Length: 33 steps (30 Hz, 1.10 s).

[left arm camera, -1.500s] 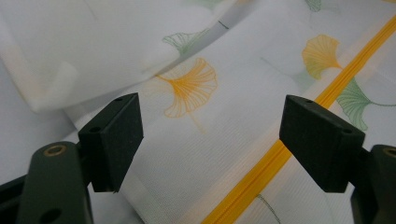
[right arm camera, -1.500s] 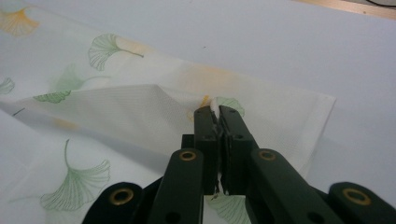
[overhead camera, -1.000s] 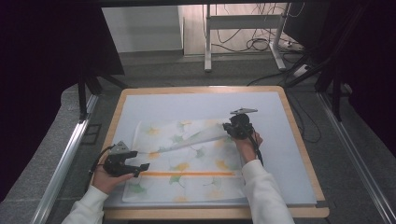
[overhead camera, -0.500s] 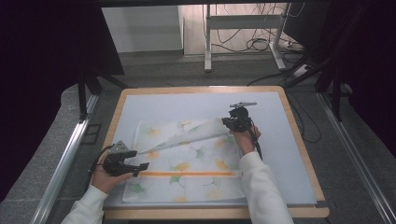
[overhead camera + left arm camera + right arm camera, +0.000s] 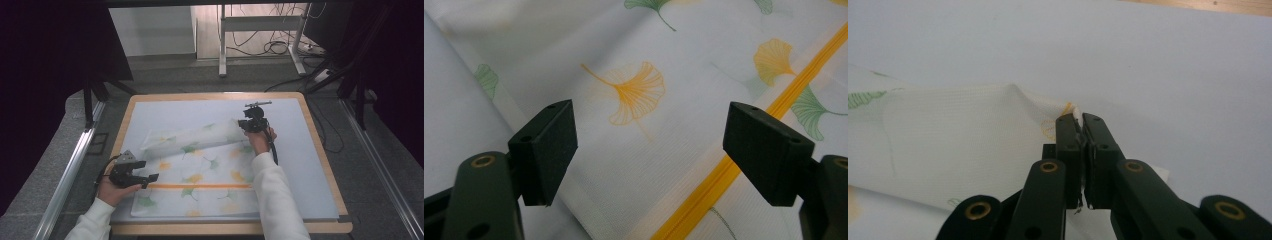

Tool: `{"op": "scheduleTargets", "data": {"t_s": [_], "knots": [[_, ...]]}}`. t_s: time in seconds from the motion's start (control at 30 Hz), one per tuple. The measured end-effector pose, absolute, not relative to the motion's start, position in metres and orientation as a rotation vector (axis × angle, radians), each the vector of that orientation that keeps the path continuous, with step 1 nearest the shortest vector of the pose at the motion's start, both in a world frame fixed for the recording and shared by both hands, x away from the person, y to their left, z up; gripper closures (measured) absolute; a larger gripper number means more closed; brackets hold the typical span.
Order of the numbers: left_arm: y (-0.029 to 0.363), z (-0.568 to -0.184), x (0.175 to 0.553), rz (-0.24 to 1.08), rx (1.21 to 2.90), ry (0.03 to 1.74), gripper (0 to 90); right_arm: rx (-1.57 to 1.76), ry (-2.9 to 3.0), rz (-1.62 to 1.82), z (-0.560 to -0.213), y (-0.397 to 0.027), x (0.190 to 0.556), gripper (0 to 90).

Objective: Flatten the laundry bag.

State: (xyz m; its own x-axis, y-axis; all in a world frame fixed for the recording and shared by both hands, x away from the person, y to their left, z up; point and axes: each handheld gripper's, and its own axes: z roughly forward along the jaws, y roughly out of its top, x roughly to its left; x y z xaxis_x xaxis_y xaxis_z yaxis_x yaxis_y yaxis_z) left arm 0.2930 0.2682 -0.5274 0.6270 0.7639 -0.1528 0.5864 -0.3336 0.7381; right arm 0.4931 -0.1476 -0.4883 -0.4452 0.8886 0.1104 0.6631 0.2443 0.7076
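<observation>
A white cloth [image 5: 200, 175] printed with green and yellow ginkgo leaves lies on the pale mat [image 5: 300, 165]. An orange stripe [image 5: 200, 186] runs across its near part. The cloth's far edge is folded over and lifted into a long flap [image 5: 190, 140]. My right gripper [image 5: 243, 125] is shut on the flap's right corner; in the right gripper view the jaws [image 5: 1080, 120] pinch the cloth [image 5: 948, 135] just above the mat. My left gripper [image 5: 150, 177] hovers open at the cloth's near left. Its jaws [image 5: 649, 150] stand wide over the cloth [image 5: 634, 90] and the stripe [image 5: 719, 175].
The mat sits on a table with a wooden rim [image 5: 325, 160]. Bare mat [image 5: 190, 110] lies beyond the cloth and to its right. Metal rails [image 5: 70, 170] flank the table, and desk legs and cables [image 5: 270, 47] stand on the floor behind.
My right gripper has carried the cloth corner a little farther from me, drawing the flap along. The left gripper has stayed where it was, open.
</observation>
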Motion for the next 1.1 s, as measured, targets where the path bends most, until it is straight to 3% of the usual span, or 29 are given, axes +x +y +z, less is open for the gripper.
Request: {"op": "scheduleTargets", "data": {"t_s": [0.9, 0.97, 1.1], "knots": [[0.268, -0.527, 0.293, 0.282, 2.048, 1.051, 21.3, 1.548, 2.07, 1.016, -0.489, -0.17, 0.514, 84.5], [0.268, -0.527, 0.293, 0.281, 2.049, 1.05, 21.3, 1.547, 2.062, 1.019, -0.488, -0.172, 0.514, 80.7], [0.268, -0.527, 0.293, 0.282, 2.048, 1.05, 21.3, 1.553, 2.012, 0.992, -0.486, -0.175, 0.513, 58.4]]}}
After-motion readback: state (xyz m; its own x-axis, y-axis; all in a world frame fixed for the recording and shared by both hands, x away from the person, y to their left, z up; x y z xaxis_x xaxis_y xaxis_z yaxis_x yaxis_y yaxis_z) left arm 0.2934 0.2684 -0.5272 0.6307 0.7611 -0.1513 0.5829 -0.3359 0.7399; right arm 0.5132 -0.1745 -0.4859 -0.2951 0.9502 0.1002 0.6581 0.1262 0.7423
